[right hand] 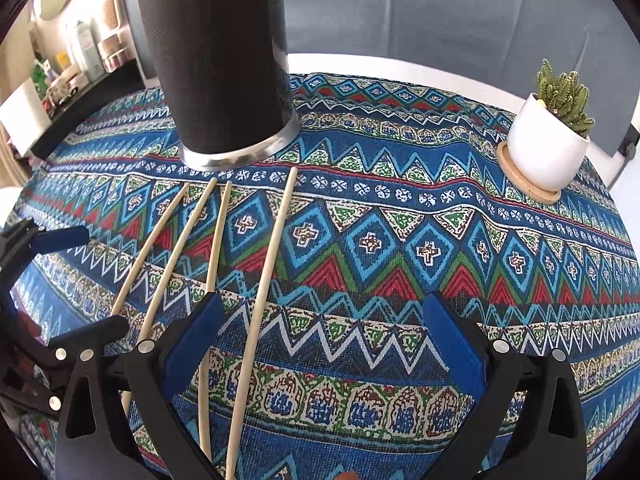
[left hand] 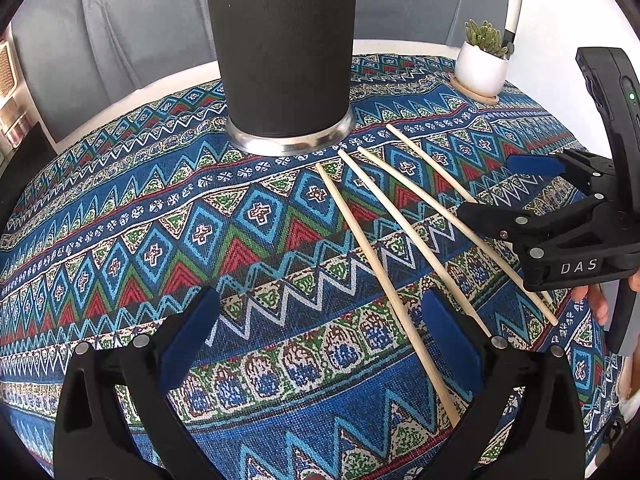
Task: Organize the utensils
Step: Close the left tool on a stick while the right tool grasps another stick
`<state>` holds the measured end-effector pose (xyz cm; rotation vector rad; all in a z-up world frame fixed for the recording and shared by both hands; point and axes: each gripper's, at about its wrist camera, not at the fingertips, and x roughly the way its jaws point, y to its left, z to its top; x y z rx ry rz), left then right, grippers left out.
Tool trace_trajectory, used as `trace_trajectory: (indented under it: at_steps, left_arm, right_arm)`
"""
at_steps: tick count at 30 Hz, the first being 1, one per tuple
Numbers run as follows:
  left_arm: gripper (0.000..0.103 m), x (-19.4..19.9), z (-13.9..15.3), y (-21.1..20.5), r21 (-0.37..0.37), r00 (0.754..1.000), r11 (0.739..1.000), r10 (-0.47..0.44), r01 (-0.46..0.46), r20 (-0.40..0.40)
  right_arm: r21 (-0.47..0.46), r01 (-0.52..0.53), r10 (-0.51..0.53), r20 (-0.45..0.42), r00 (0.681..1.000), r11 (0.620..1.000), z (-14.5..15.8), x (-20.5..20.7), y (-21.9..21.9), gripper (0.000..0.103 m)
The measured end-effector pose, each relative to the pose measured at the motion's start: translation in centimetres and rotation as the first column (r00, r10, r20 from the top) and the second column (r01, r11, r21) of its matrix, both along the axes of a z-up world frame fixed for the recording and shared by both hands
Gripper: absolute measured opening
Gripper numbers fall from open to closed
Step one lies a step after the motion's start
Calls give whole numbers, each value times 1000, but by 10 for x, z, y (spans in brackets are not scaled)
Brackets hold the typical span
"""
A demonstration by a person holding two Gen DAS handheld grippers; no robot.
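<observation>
Several pale wooden chopsticks (left hand: pixel 370 258) lie fanned on the patterned cloth, their tips close to a tall black tumbler (left hand: pixel 280 60) with a steel base. My left gripper (left hand: pixel 320 340) is open over bare cloth just left of them, and the nearest stick runs by its right finger. In the left wrist view my right gripper (left hand: pixel 508 188) hovers open over the outermost sticks. In the right wrist view the chopsticks (right hand: pixel 266 280) run up to the tumbler (right hand: pixel 224 68). One stick lies between the open fingers of my right gripper (right hand: pixel 324 344), near its left pad. My left gripper (right hand: pixel 80 280) shows at the left edge.
A white pot with a cactus (right hand: pixel 544 148) stands on a wooden coaster at the back right. The blue patterned tablecloth (right hand: pixel 400 280) covers a white round table. A shelf with bottles (right hand: pixel 84 52) stands beyond the table's left side. A person's fingers (left hand: pixel 596 304) hold the right gripper.
</observation>
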<state>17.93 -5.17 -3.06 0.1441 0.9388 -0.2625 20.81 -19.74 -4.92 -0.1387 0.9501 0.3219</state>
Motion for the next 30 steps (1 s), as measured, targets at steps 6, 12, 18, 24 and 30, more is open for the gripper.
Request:
trace_trajectory:
  at_steps: [6, 12, 18, 24, 30]
  left_arm:
    - [99, 0, -1, 1, -3, 1000, 1000, -1, 1, -2]
    - [99, 2, -1, 0, -2, 1000, 1000, -2, 2, -2]
    - [98, 1, -1, 0, -8, 1000, 1000, -3, 3, -4]
    - [98, -5, -1, 12, -6, 1000, 1000, -20, 20, -4]
    - [72, -14, 4, 32, -15, 1000, 1000, -7, 7, 20]
  right_arm:
    - [4, -3, 3, -3, 1000, 1000, 1, 2, -2, 97]
    - [5, -9, 9, -3, 1000, 1000, 1, 3, -2, 97]
    - [2, -24, 24, -1, 1000, 1000, 2, 0, -2, 96]
    - [3, -79, 79, 11, 997, 997, 6, -5, -18, 77]
    - [30, -4, 2, 45, 999, 1000, 12, -11, -53, 5]
